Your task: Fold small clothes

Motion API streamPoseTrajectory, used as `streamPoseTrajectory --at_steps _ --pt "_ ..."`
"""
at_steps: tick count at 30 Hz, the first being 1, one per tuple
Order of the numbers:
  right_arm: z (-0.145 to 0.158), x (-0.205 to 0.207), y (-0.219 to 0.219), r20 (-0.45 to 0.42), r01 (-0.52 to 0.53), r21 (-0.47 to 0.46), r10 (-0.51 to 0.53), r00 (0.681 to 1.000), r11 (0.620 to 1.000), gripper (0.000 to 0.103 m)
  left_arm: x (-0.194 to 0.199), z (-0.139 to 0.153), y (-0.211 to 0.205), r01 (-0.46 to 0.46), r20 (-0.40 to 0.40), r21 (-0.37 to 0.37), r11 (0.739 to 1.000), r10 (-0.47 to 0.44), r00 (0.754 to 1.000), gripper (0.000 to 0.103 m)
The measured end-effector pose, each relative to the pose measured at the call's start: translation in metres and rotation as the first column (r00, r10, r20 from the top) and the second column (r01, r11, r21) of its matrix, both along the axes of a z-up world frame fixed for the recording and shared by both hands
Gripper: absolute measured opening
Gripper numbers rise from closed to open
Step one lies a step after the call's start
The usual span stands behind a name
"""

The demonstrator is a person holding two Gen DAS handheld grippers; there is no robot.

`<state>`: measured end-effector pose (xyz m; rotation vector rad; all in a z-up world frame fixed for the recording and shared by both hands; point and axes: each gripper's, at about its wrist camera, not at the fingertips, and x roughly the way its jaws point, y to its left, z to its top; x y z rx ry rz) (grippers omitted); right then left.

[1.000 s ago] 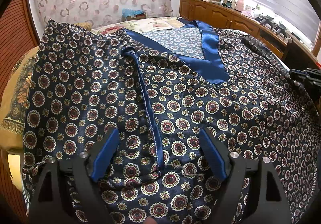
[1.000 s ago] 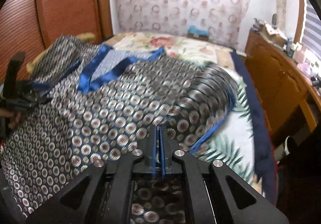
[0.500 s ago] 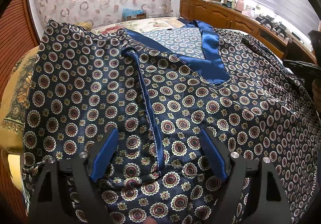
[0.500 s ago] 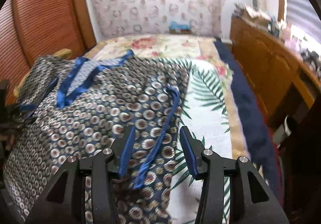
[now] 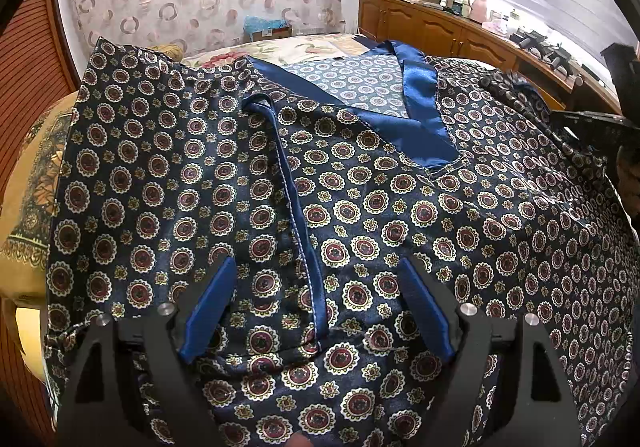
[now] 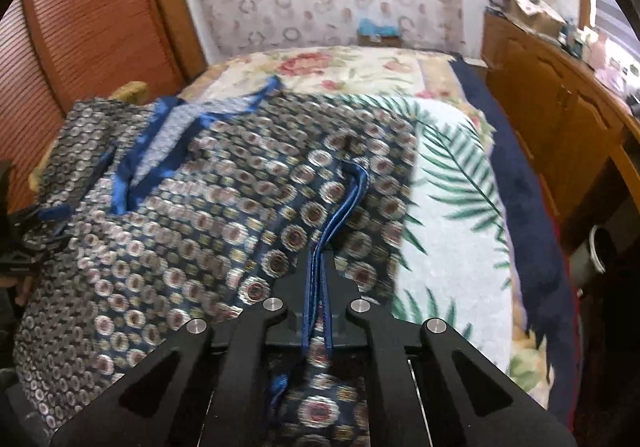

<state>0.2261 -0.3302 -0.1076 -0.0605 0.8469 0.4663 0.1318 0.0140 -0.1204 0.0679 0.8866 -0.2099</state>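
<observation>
Right wrist: R gripper (image 6: pixel 318 267) pinching blue-piped sleeve hem of satin pajama top (image 6: pixel 180 215), L gripper (image 5: pixel 316 303) spread; slippery, limp fabric, so grab seams/hems.

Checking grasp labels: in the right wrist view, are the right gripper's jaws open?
No, the right gripper has its jaws closed on the blue-trimmed sleeve hem of the patterned top.

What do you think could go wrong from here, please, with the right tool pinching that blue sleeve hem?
1. The right tool is shut only on the thin blue-trimmed sleeve hem of the patterned top; the shiny-looking fabric could slip free mid-fold.
2. The left tool hangs open, holding nothing, so a pull may drag the whole top across the leaf-print bedcover.
3. The other folded sleeve could come undone.
</observation>
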Motion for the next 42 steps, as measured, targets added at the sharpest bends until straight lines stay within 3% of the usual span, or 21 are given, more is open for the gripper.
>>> streamPoseTrajectory --at_steps 8,11,15,18,23,32,42 --pt "0.017 -0.008 0.038 0.023 -0.129 0.084 0.128 0.992 0.988 0.005 -0.001 0.000 0.000 -0.003 0.001 0.007 1.000 0.003 1.000 0.085" --pt "0.025 -0.009 0.043 0.065 -0.104 0.045 0.101 0.993 0.994 0.043 -0.001 -0.001 0.002 -0.007 -0.002 0.003 1.000 0.007 1.000 0.085" --pt "0.024 -0.001 0.030 0.080 -0.024 -0.009 0.025 0.996 1.000 0.050 -0.004 -0.001 0.005 -0.012 -0.008 0.003 1.000 0.012 1.000 0.085" --pt "0.013 0.009 0.017 0.069 0.033 -0.065 -0.029 0.997 0.997 0.051 -0.007 0.004 0.008 -0.026 -0.019 0.000 1.000 0.026 0.999 0.085" --pt "-0.013 0.016 0.003 0.022 0.073 -0.124 -0.071 0.997 0.990 0.051 -0.016 0.033 0.026 -0.041 0.059 -0.063 0.997 0.044 0.997 0.085" --pt "-0.021 0.014 0.000 0.038 0.082 -0.149 -0.077 0.996 0.985 0.061 0.000 0.083 0.068 -0.079 0.153 -0.056 0.995 0.086 0.984 0.084" --pt "-0.021 0.015 0.001 0.033 0.082 -0.144 -0.078 0.996 0.986 0.067 0.060 0.094 0.108 -0.183 0.161 -0.038 0.982 0.187 0.969 0.061"
